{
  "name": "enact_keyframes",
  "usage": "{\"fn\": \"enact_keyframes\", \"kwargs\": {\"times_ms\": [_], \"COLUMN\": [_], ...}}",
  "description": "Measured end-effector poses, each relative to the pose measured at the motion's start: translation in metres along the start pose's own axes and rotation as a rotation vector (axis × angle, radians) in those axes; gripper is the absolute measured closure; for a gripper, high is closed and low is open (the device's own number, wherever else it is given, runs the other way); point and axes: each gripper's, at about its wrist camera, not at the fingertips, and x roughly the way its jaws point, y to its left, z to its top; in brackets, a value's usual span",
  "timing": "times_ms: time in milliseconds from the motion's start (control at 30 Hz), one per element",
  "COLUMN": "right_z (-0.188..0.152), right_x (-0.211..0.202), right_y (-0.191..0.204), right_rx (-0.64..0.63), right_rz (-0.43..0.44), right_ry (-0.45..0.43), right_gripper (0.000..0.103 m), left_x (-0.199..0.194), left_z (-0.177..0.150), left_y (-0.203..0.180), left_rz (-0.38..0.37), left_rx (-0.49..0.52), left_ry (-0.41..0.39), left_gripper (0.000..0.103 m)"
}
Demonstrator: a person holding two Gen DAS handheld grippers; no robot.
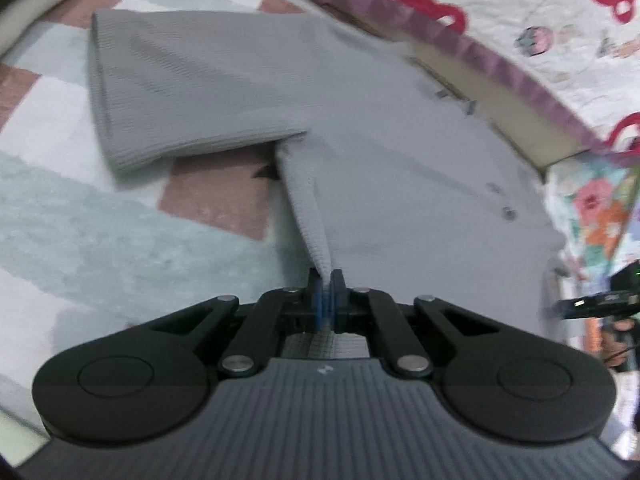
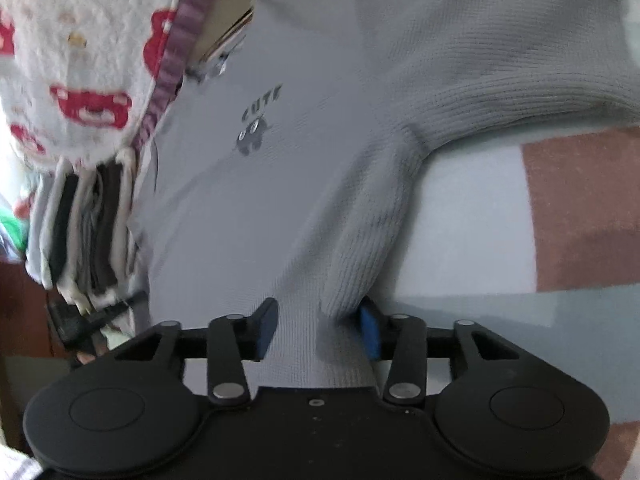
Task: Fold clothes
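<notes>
A grey knit shirt (image 1: 400, 140) lies spread on a checked blanket (image 1: 80, 220), one short sleeve (image 1: 180, 88) stretched to the left. My left gripper (image 1: 326, 284) is shut on a raised ridge of the shirt's side edge, the cloth pinched between the blue pads. In the right wrist view the shirt (image 2: 260, 200) shows a small dark print with the word CUTE (image 2: 256, 124). My right gripper (image 2: 318, 328) stands open, with a bunched fold of the shirt lying between its blue pads (image 2: 370, 332). The right gripper (image 1: 600, 304) also shows at the left wrist view's right edge.
A white quilt (image 1: 520, 12) with red figures and purple edging (image 1: 460, 44) borders the far side of the shirt. A stack of folded clothes (image 2: 88, 232) stands at the left of the right wrist view. The blanket (image 2: 480, 220) has pink, white and pale green squares.
</notes>
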Motion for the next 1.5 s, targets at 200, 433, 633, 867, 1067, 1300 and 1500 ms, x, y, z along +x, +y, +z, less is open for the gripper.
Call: {"fn": "enact_keyframes", "kwargs": {"times_ms": [200, 433, 633, 867, 1067, 1300, 1500], "right_z": [0.003, 0.006, 0.005, 0.003, 0.004, 0.000, -0.002], "right_x": [0.009, -0.038, -0.017, -0.012, -0.007, -0.003, -0.011], "right_y": [0.006, -0.007, -0.011, -0.015, -0.010, 0.019, 0.013], "right_rx": [-0.064, 0.000, 0.029, 0.074, 0.063, -0.120, -0.069], "right_rz": [0.031, 0.181, 0.062, 0.028, 0.049, 0.046, 0.047], "right_ry": [0.027, -0.228, -0.125, -0.110, -0.128, -0.124, -0.136], "right_gripper": [0.085, 0.094, 0.089, 0.062, 0.060, 0.095, 0.086], "left_x": [0.014, 0.021, 0.016, 0.021, 0.028, 0.035, 0.038], "left_z": [-0.006, -0.006, -0.010, -0.010, -0.005, -0.007, 0.000], "left_y": [-0.002, -0.006, -0.013, -0.008, -0.006, -0.029, -0.017], "left_rz": [0.041, 0.054, 0.067, 0.059, 0.024, 0.165, 0.109], "left_rx": [0.022, -0.004, -0.022, -0.035, -0.086, 0.008, -0.085], "left_ry": [0.010, 0.003, -0.046, -0.011, -0.017, -0.026, -0.021], "left_gripper": [0.087, 0.076, 0.099, 0.091, 0.065, 0.099, 0.086]}}
